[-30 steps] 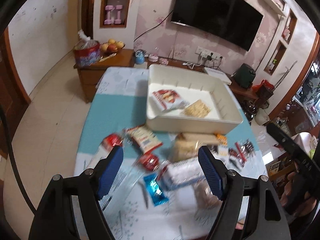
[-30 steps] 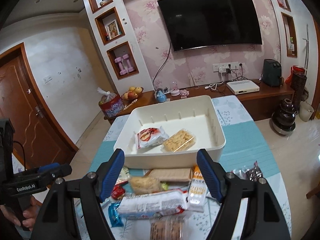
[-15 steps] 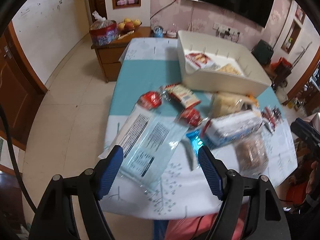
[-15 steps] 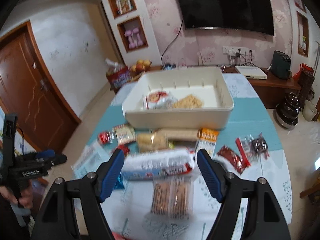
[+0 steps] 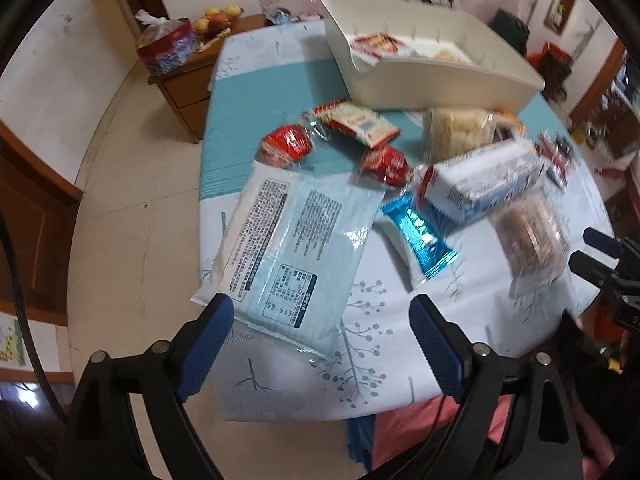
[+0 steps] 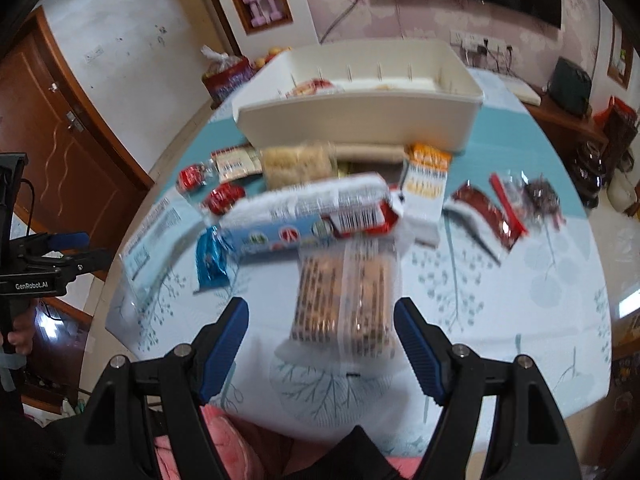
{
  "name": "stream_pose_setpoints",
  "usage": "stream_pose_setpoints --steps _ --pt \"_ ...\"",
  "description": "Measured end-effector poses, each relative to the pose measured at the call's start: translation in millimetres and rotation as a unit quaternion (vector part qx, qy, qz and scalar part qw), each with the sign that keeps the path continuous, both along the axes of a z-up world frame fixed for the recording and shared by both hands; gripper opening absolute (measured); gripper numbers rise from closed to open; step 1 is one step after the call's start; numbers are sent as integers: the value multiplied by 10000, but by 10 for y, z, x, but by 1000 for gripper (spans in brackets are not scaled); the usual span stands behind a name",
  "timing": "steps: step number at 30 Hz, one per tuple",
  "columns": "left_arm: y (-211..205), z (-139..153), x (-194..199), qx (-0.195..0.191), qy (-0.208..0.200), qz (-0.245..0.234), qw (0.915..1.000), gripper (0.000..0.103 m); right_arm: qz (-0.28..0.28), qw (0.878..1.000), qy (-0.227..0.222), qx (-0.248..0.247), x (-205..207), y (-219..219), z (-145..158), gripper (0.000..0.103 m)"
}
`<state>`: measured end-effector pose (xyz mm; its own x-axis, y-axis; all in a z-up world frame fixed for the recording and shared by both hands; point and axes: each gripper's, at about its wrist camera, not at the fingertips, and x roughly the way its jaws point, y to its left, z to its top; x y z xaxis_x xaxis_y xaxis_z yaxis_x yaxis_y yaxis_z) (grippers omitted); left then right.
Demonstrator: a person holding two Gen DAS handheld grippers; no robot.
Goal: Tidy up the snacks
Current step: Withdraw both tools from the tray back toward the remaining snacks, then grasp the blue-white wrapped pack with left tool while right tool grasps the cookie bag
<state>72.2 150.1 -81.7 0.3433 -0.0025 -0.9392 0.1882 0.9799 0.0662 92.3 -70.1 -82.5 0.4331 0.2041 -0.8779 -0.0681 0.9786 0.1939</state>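
Note:
A white bin [image 5: 424,76] [image 6: 360,116] stands at the table's far side with two snack packs inside. Loose snacks lie in front of it: a large pale blue flat pack [image 5: 288,248], a blue bar [image 5: 420,236], a long white-blue biscuit pack [image 6: 308,220] [image 5: 480,188], a clear twin cookie pack [image 6: 344,300] [image 5: 528,236], red packs [image 5: 286,146]. My left gripper [image 5: 320,324] is open and empty, just before the pale blue pack's near edge. My right gripper [image 6: 320,320] is open and empty, its fingers either side of the cookie pack's near end.
The table [image 6: 520,320] has a teal and white patterned cloth, its near edge close below both grippers. Orange [image 6: 426,176] and dark red packs [image 6: 484,212] lie right of centre. A wooden sideboard with fruit and a red bag [image 5: 168,48] stands beyond the table's left corner.
Both grippers have pulled back toward the table's near edge and tilted down, so the bin looks farther and the near snacks fill the views. Both stay open and empty.

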Motion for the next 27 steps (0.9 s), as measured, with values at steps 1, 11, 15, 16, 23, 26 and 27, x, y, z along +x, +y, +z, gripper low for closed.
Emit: stream_pose_setpoints --steps 1,11,15,16,23,26,27 --pt "-7 -25 19 39 30 -38 10000 90 -11 10000 68 23 -11 3 -37 76" --pt "-106 -337 317 407 534 -405 9969 93 -46 9987 509 5 -2 50 -272 87" --pt "-115 -483 438 725 744 -437 9936 93 -152 9978 643 -4 36 21 -343 89" --pt "-109 -503 460 748 769 -460 9932 93 -183 9976 671 -22 49 17 -360 91" --pt "-72 -658 638 927 936 -459 9902 93 -293 9966 762 -111 118 13 -439 96" --pt "-34 -721 717 873 1017 -443 9900 94 -297 9964 762 -226 158 22 -465 97" --pt "-25 -748 749 863 1039 -452 9898 94 -313 9962 765 -282 175 19 -478 97"
